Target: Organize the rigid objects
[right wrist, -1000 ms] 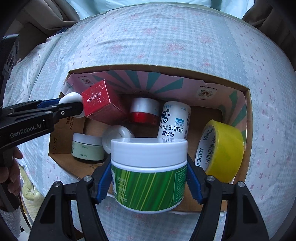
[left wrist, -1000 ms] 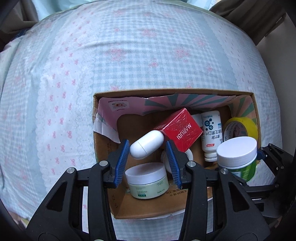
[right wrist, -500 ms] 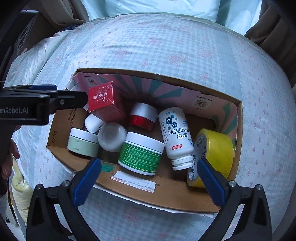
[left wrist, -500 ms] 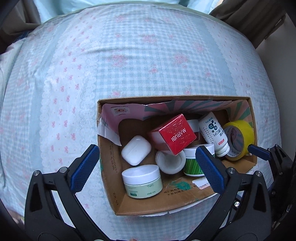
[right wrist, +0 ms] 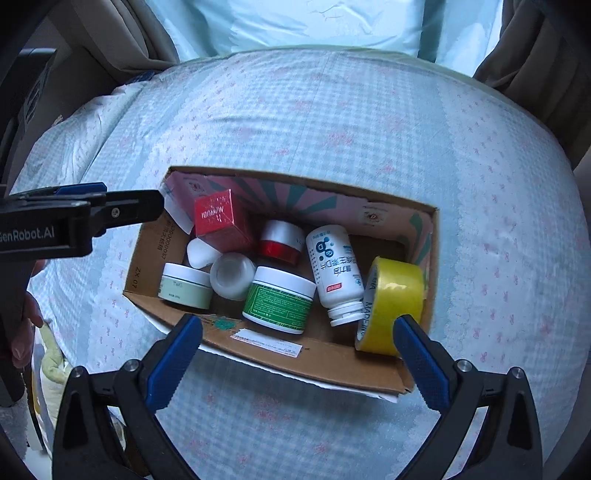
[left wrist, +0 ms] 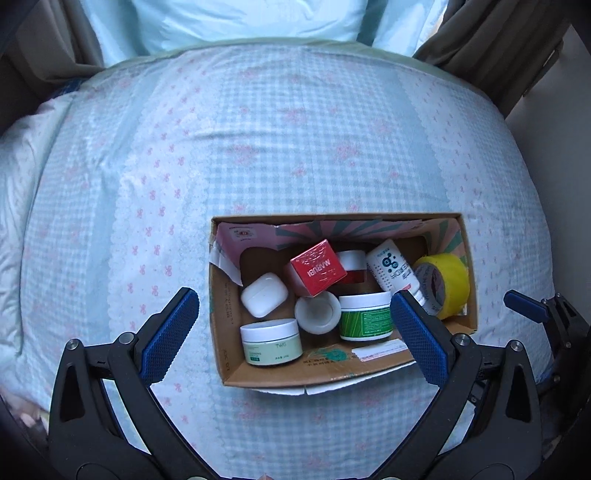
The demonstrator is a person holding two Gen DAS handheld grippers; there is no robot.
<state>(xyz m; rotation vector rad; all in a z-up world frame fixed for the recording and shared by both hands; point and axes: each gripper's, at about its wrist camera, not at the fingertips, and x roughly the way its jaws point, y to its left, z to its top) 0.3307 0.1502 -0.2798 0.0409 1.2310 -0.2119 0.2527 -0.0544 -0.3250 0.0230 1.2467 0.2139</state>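
Observation:
A cardboard box (left wrist: 221,314) (right wrist: 321,350) sits on the bed. Inside lie a white earbud case (left wrist: 264,300), a red carton (left wrist: 318,267) (right wrist: 219,219), a green-labelled jar (left wrist: 365,317) (right wrist: 279,299), a pale green jar (left wrist: 271,341) (right wrist: 184,286), a small white tub (left wrist: 317,312) (right wrist: 232,275), a red jar (right wrist: 279,242), a white bottle (left wrist: 391,267) (right wrist: 334,271) and a yellow tape roll (left wrist: 443,286) (right wrist: 393,304). My left gripper (left wrist: 295,332) and right gripper (right wrist: 295,350) are both wide open and empty, held above the box's near edge.
The box rests on a blue checked bedspread (left wrist: 295,129) with pink bows. A pale blue pillow (left wrist: 240,22) lies at the far end. Dark curtains (left wrist: 498,44) hang at the right. The left gripper's arm (right wrist: 74,221) shows at the left of the right wrist view.
My left gripper let go of the white earbud case and my right let go of the green-labelled jar; both now lie in the box. Both grippers opened wide and pulled back upward.

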